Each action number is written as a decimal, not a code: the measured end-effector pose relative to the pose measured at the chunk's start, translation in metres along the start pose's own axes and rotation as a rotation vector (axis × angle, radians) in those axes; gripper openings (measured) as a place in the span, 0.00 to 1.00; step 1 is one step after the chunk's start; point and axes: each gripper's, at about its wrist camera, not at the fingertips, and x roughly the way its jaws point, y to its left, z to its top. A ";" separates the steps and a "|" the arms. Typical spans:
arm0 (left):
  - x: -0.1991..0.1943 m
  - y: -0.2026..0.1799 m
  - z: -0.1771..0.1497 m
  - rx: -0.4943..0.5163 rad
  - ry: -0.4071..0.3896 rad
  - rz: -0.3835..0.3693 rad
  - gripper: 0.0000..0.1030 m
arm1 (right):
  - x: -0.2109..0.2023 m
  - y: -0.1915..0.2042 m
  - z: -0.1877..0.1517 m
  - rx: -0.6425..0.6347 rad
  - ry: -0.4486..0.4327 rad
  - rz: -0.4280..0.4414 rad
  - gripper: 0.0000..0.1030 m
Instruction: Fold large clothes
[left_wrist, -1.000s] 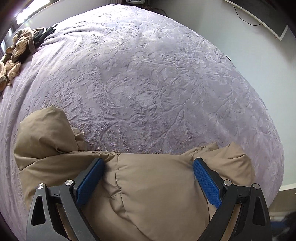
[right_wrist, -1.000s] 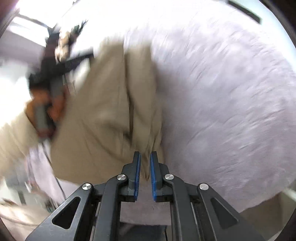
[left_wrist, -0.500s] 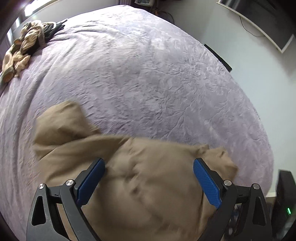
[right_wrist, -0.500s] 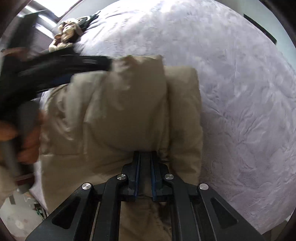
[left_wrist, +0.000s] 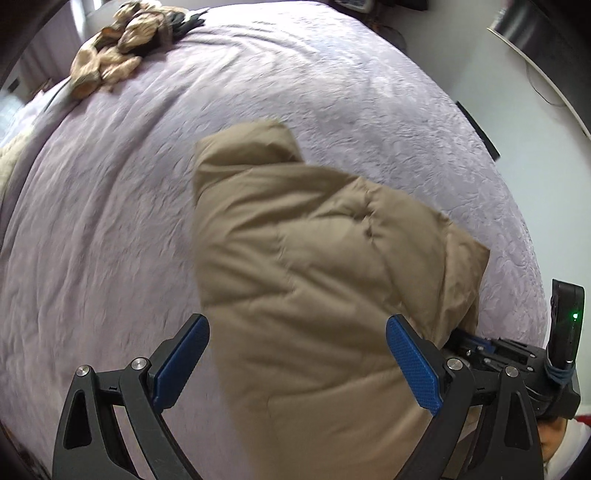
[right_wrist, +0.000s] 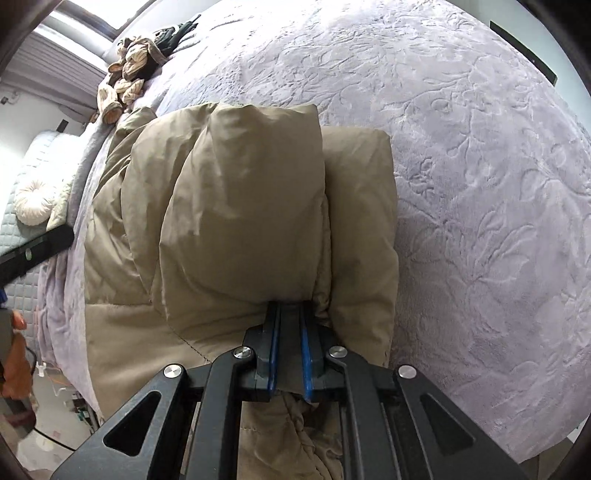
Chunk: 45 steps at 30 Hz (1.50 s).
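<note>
A tan puffy jacket lies on the lilac bedspread. My left gripper is open and empty, its blue pads spread wide over the jacket's near part. In the right wrist view the jacket lies partly folded, with one padded part laid over the body. My right gripper is shut on a bunch of the jacket's fabric at its near edge. The right gripper's body also shows in the left wrist view, at the jacket's right edge.
A heap of beige and dark clothes lies at the bed's far left corner and also shows in the right wrist view. White cushions lie beside the bed on the left. A grey wall runs along the right.
The left gripper has swung left and lifted, so the jacket now lies more to the right in its view. The right gripper has carried its fold over the jacket's body and stays shut on the fabric.
</note>
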 end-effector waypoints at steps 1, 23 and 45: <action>-0.001 0.002 -0.003 -0.016 0.008 0.001 0.94 | -0.001 0.002 0.001 -0.008 0.004 -0.009 0.13; 0.006 0.028 -0.041 -0.120 0.053 0.020 0.99 | -0.013 0.001 0.004 -0.022 0.046 -0.005 0.46; 0.054 0.099 -0.047 -0.261 0.160 -0.494 0.99 | -0.016 -0.037 0.012 0.130 0.069 0.213 1.00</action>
